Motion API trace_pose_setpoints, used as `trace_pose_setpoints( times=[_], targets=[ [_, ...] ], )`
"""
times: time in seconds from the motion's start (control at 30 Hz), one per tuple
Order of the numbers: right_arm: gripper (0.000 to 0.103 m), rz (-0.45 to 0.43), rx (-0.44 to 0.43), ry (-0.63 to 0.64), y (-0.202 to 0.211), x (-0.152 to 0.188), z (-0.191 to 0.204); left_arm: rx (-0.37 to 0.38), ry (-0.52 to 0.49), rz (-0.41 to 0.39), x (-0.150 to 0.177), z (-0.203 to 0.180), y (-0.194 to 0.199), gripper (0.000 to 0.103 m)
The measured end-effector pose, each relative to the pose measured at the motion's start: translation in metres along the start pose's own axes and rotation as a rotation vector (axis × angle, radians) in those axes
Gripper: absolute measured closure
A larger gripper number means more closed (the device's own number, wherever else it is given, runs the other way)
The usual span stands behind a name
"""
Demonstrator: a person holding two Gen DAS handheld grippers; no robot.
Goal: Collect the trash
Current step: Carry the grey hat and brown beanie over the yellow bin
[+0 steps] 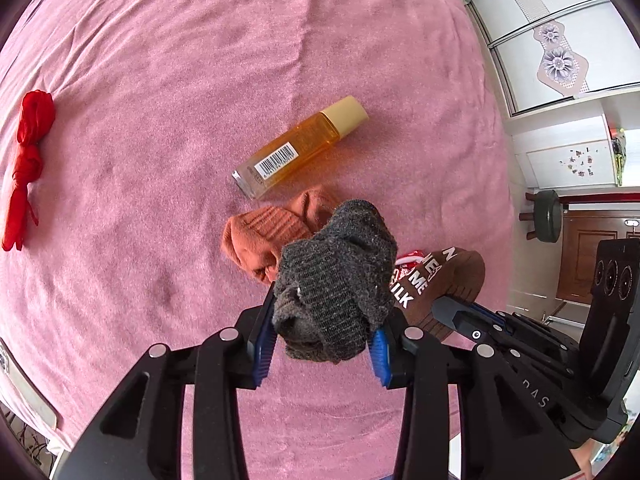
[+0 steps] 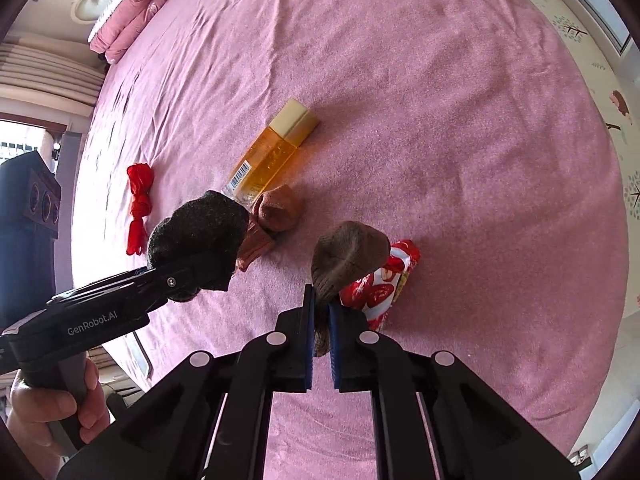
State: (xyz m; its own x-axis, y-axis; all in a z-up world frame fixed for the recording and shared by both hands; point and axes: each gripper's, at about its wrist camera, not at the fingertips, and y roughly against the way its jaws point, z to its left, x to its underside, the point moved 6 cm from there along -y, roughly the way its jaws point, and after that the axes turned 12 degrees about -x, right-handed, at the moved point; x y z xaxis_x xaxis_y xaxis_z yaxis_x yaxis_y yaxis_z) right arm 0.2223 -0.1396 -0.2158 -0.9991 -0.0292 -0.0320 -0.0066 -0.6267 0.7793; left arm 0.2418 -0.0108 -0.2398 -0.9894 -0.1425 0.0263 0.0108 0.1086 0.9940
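Here the left tongs (image 1: 324, 340) pinch a grey sock (image 1: 336, 280), and the right tongs (image 2: 320, 320) clamp a brown sock (image 2: 348, 256) just above the pink bed (image 2: 440, 120).

Home bedroom: a bed (image 2: 400, 80) under a pink cover, folded quilts (image 2: 128, 20) at its head, a flower-patterned wardrobe (image 1: 556, 56) and wooden door (image 1: 580, 256) alongside.
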Motion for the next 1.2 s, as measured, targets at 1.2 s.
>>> trace_pose_setpoints(
  times=[1.2],
  targets=[
    [0.097, -0.262, 0.031, -0.222, 0.188, 0.106, -0.169, -0.011, -0.371, 0.041, 0.111, -0.246, -0.009, 0.064]
  ],
)
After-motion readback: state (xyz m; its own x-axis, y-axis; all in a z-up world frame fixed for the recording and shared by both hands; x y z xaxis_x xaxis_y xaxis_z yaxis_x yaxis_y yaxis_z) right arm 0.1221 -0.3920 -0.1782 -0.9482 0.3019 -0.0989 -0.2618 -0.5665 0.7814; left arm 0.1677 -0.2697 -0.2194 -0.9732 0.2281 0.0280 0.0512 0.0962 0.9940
